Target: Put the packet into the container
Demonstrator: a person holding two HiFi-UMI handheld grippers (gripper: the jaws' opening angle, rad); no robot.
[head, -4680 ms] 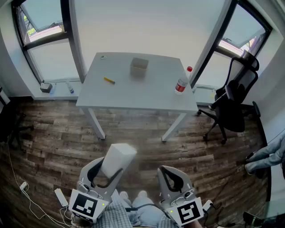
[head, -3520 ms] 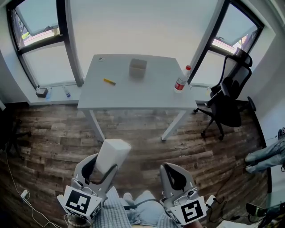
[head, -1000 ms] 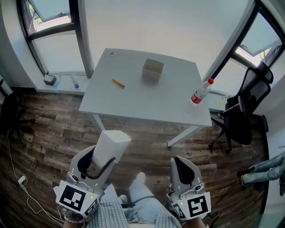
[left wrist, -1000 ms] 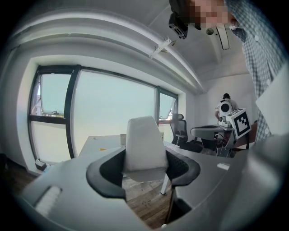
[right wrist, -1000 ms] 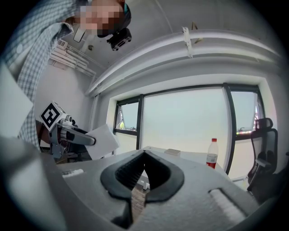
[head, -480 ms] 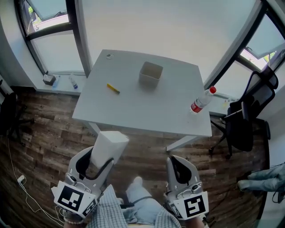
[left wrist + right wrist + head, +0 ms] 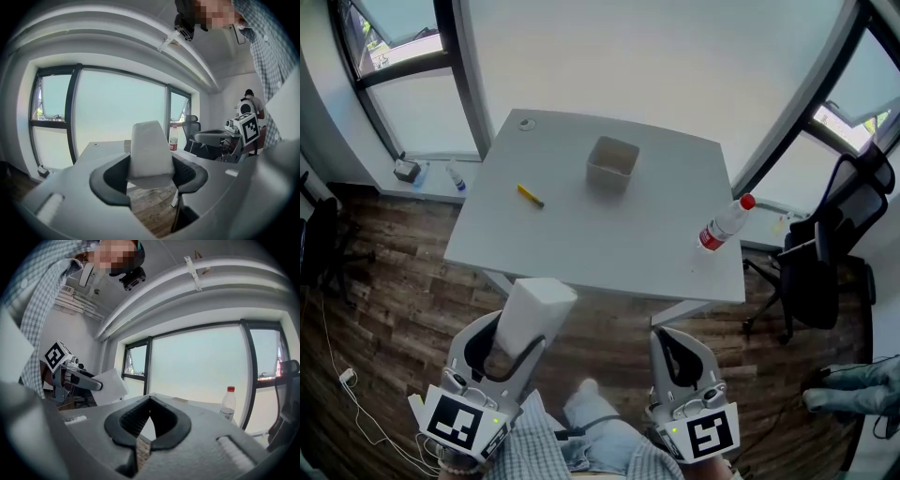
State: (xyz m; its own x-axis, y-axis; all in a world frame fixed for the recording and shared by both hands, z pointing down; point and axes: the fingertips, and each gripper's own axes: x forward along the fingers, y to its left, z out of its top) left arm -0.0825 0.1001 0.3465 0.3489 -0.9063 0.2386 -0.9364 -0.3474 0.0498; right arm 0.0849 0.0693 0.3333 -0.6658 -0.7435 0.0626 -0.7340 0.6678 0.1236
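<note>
**Packet in hand, container not yet reached**

Head view: I hold the white packet (image 7: 534, 309) upright in my left gripper (image 7: 514, 337), low in the picture and just short of the near edge of the table (image 7: 609, 239). The container (image 7: 612, 164) stands open on the far half of the table, well apart from the packet. A bottle (image 7: 724, 223) stands toward the table's right edge and a yellow pen (image 7: 530, 195) lies to the left. My right gripper (image 7: 680, 361) hangs beside the left one and carries nothing. As I judge it, the pick-up is done; the carry over the table and the drop into the container are both left.

Left gripper view: the jaws stand wide and are clamped on the packet (image 7: 149, 154), one pad on each side of its lower part, with the top sticking up well above them. The packet covers most of the table behind it. I can make out the bottle (image 7: 173, 139), but the container is almost wholly hidden behind the packet.

Right gripper view: the jaws of my right gripper (image 7: 150, 399) are together at the tips, with nothing between them. Off to the left I see the packet (image 7: 110, 385) in the other gripper. The bottle (image 7: 228, 404) shows on the right; I cannot pick out the container for certain here.
</note>
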